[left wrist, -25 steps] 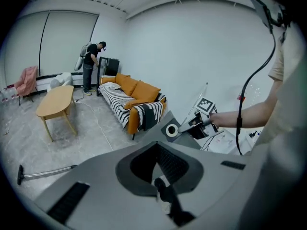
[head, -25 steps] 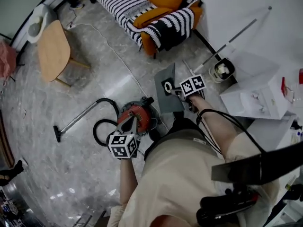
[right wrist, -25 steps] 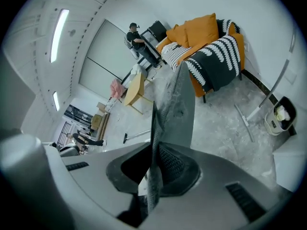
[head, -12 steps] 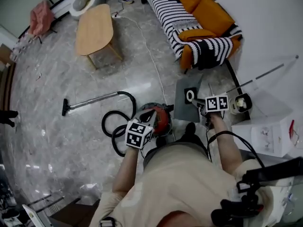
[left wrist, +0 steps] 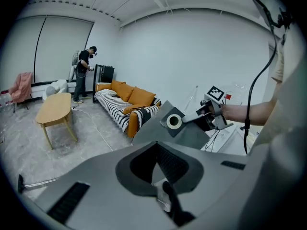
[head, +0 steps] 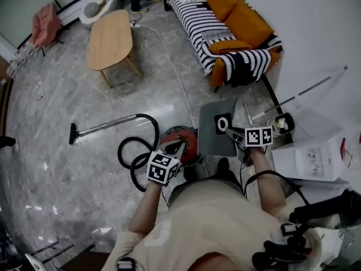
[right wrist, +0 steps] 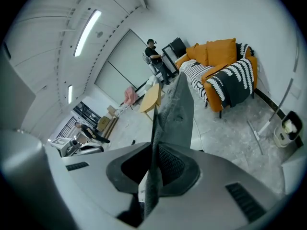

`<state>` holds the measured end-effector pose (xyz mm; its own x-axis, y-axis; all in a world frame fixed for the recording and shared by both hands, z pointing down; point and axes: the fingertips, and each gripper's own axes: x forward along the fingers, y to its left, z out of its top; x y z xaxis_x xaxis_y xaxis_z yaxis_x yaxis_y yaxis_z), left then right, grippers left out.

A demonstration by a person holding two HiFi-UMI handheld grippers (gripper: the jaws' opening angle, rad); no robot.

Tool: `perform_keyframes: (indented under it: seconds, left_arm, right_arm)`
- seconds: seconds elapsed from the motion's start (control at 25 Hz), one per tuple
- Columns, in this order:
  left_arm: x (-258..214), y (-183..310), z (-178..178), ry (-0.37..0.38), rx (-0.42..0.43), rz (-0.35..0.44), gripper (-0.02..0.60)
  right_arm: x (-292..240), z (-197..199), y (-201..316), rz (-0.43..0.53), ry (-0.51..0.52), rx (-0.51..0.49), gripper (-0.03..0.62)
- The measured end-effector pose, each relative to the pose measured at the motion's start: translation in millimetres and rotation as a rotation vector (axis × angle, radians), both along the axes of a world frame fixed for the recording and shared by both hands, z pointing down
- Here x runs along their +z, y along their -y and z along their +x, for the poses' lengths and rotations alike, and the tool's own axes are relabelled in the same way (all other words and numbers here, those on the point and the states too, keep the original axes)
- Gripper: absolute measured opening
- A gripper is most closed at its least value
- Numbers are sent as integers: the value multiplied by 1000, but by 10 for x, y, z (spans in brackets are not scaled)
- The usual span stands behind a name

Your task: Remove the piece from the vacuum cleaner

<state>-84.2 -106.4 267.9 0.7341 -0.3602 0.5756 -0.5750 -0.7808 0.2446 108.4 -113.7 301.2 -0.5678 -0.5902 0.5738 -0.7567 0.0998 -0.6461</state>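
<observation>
The red vacuum cleaner (head: 179,135) sits on the marble floor just in front of the person. My right gripper (head: 231,130) is shut on a flat grey dust bag (head: 214,137), beside its black collar with a white ring (head: 223,123), and holds the bag to the right of the vacuum. In the right gripper view the bag (right wrist: 176,110) stands edge-on between the jaws of that gripper (right wrist: 152,176). The bag (left wrist: 192,131) and the right gripper (left wrist: 201,115) also show in the left gripper view. My left gripper (head: 179,147) hangs over the vacuum's near side, shut, nothing in it.
A black hose (head: 138,148) and wand (head: 104,126) lie left of the vacuum. Behind stand a wooden coffee table (head: 110,38) and an orange striped sofa (head: 225,21). A small bin (head: 282,123), a leaning pole (head: 299,97) and a white box (head: 313,157) are at the right. Another person (left wrist: 84,73) stands far off.
The right gripper has lifted, with the grey bag still in its grip. The left gripper has shifted beside the red vacuum. The head camera has turned, so the room sits differently.
</observation>
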Motion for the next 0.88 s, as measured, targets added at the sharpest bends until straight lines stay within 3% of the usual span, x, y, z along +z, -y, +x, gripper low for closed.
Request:
perform_keyframes:
  seconds: [0.48,0.88]
  left_arm:
    - [-208,-239,169,-8,44,29,3]
    - [-139,-832,671,4,56,20,3]
  right_arm:
    - [-145,-71,-357,33,19,-26,29]
    - [-117,237,-943,62,53,-53,29]
